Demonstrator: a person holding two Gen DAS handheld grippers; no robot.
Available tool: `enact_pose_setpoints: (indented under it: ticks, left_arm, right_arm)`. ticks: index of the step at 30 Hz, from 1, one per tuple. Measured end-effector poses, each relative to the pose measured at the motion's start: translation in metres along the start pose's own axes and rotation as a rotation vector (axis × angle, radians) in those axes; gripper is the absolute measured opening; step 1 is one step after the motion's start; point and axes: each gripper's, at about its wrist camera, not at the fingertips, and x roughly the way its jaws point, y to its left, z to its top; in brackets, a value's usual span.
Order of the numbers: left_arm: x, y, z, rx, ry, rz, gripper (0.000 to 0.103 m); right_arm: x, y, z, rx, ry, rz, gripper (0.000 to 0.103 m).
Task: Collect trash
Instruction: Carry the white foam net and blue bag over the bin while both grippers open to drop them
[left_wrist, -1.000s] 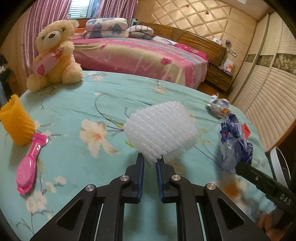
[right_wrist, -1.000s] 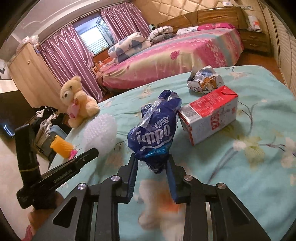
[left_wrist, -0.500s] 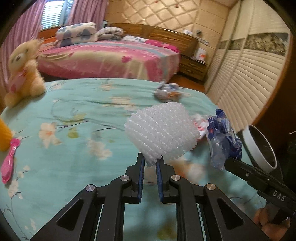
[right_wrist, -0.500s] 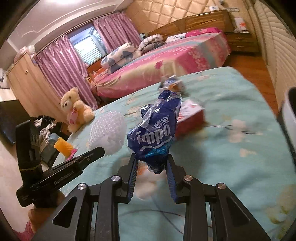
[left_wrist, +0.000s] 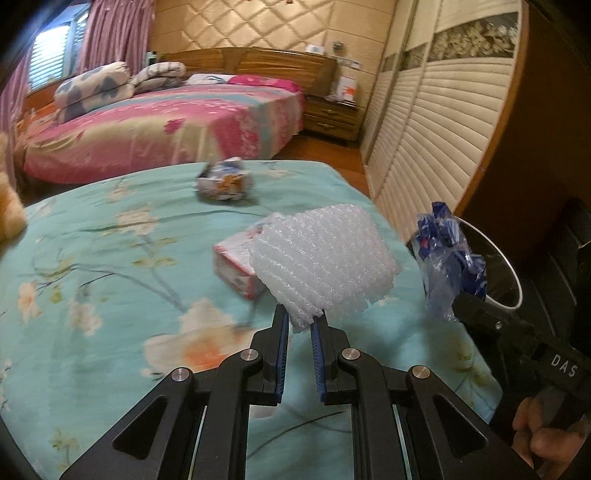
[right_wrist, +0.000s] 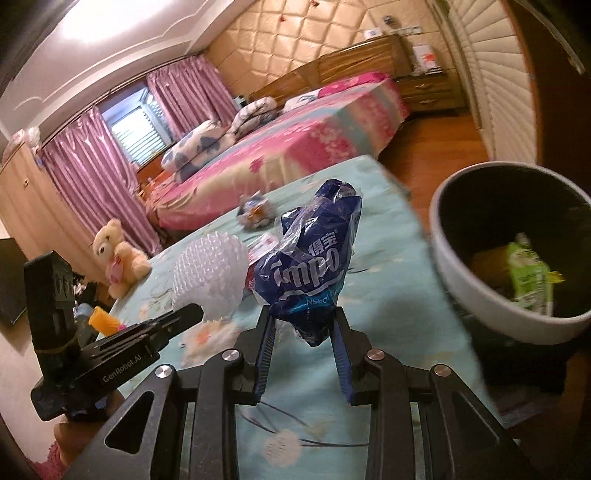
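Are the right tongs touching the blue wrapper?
Touching. The right wrist view shows the right tongs clamped on the blue wrapper, both pads pressing its lower end.

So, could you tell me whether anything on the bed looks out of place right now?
Yes: a red-and-white carton lies tipped on its side on the teal bedspread, and a crumpled wrapper sits further back. Both look like litter among bedding.

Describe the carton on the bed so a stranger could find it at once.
Start at the teal floral bed, then go to its end nearest the white bin. The carton lies flat there, partly hidden behind the held foam net. It is a boxy red-and-white pack, unlike the crumpled wrapper farther back.
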Motion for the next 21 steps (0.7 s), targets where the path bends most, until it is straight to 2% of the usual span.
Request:
enact_pose_setpoints:
  ticks: [21]
  left_arm:
    - [0.029, -0.078, 0.013, 0.095, 0.005, -0.078, 0.011]
  right_arm:
    - [-0.050, -0.064, 0.004, 0.074, -0.075, -0.103, 0.030]
